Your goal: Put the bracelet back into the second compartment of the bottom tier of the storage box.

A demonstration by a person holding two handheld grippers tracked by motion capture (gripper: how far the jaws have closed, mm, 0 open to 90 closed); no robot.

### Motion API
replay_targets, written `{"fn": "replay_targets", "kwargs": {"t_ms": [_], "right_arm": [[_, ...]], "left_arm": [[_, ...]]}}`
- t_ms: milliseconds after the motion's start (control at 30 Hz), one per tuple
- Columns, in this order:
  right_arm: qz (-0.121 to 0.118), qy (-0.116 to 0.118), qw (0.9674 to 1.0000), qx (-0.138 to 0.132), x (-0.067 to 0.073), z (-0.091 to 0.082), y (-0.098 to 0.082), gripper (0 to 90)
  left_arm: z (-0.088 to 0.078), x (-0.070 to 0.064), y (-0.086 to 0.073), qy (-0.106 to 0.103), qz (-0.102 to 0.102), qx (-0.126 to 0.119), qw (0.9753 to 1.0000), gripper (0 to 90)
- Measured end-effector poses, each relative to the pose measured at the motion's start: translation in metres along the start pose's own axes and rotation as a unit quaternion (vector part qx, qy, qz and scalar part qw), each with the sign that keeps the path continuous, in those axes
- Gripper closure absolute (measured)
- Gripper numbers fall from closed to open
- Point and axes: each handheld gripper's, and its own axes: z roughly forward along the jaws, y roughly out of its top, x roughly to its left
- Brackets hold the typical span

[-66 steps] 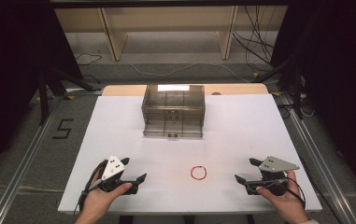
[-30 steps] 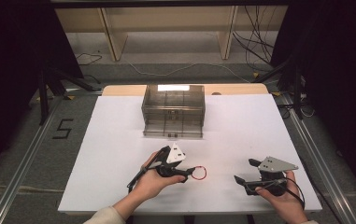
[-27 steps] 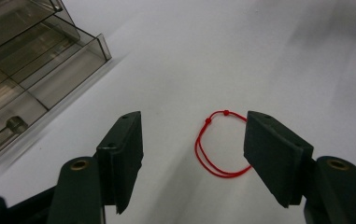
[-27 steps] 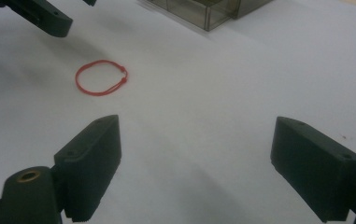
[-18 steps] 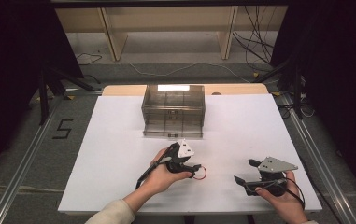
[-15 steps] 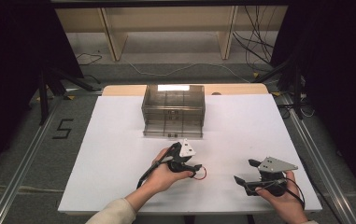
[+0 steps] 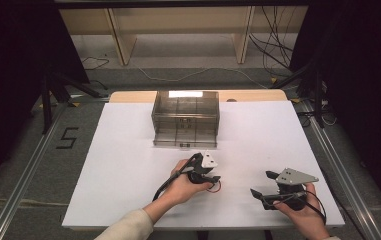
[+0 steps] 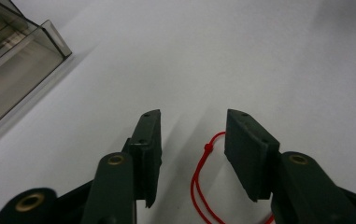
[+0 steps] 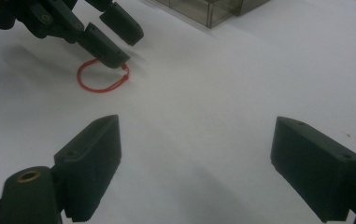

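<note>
A white table [image 7: 128,165] carries a clear drawer box [image 7: 185,117] at its far middle. Nearer the person, a red string loop [image 9: 102,79] lies flat, between the two hands and well apart from the box. The left gripper [image 8: 192,140] is down over it, jaws half open and just been closing, astride the loop's near edge with its small knot [image 8: 208,147] between the pads; they do not yet press it. The right gripper [image 9: 194,158] rests wide open to the loop's right, farther off. The left hand [image 7: 183,187] is clearly nearer for the pick.
</note>
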Motion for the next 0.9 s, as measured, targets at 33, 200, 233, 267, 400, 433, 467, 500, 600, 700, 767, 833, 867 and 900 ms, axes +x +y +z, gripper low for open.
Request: {"fn": "replay_targets", "kwargs": {"t_ms": [33,200,233,267,400,433,467,500,600,700,767,833,867,900], "right_arm": [[0.000,0.001,1.0000,0.000,0.0000,0.0001,0.0000,16.9],[0.000,0.001,1.0000,0.000,0.0002,0.0000,0.0000,16.9],[0.000,0.001,1.0000,0.000,0.0002,-0.0001,0.0000,16.9],[0.000,0.001,1.0000,0.000,0.0001,0.0000,-0.0001,17.0],[-0.001,0.002,1.0000,0.001,0.0001,0.0004,-0.0001,16.9],[-0.001,0.003,1.0000,0.001,0.0002,0.0005,-0.0001,16.9],[-0.001,0.002,1.0000,0.001,0.0003,0.0006,-0.0002,16.9],[-0.001,0.003,1.0000,-0.001,0.0003,0.0009,-0.0003,16.9],[-0.001,0.002,1.0000,0.000,0.0004,0.0010,-0.0003,16.9],[-0.001,0.002,1.0000,0.000,0.0003,0.0010,-0.0004,17.0],[-0.001,0.002,1.0000,0.000,0.0003,0.0010,-0.0004,17.0],[-0.001,0.002,1.0000,0.002,0.0003,0.0009,-0.0003,17.0],[-0.001,0.002,1.0000,0.002,0.0003,0.0009,-0.0003,17.0],[-0.001,0.002,1.0000,0.001,0.0003,0.0009,-0.0003,17.0]], "left_arm": [[0.0008,-0.0003,0.0004,-0.002,0.000,0.000,1.0000,58.1],[0.0045,-0.0015,0.0010,-0.009,0.005,0.009,0.9999,62.7],[0.0053,-0.0013,0.0007,-0.011,0.001,0.014,0.9999,63.8],[0.0063,-0.0013,0.0004,-0.012,-0.005,0.014,0.9998,65.9],[0.0067,-0.0001,0.0007,-0.017,-0.014,0.015,0.9997,68.4],[0.0067,-0.0001,0.0007,-0.017,-0.014,0.015,0.9997,69.1],[0.0068,-0.0006,0.0008,-0.016,-0.012,0.017,0.9997,69.7],[0.0068,-0.0006,0.0008,-0.016,-0.012,0.017,0.9997,70.5],[0.0069,-0.0006,0.0005,-0.016,-0.018,0.016,0.9996,71.7],[0.0072,-0.0010,0.0004,-0.014,-0.022,0.014,0.9996,76.5],[0.0071,-0.0019,0.0004,-0.012,-0.024,0.015,0.9995,79.9],[0.0072,-0.0023,0.0003,-0.011,-0.025,0.014,0.9995,82.4],[0.0072,-0.0027,0.0003,-0.010,-0.026,0.014,0.9995,82.4],[0.0069,-0.0028,0.0003,-0.010,-0.022,0.016,0.9996,83.2]]}}
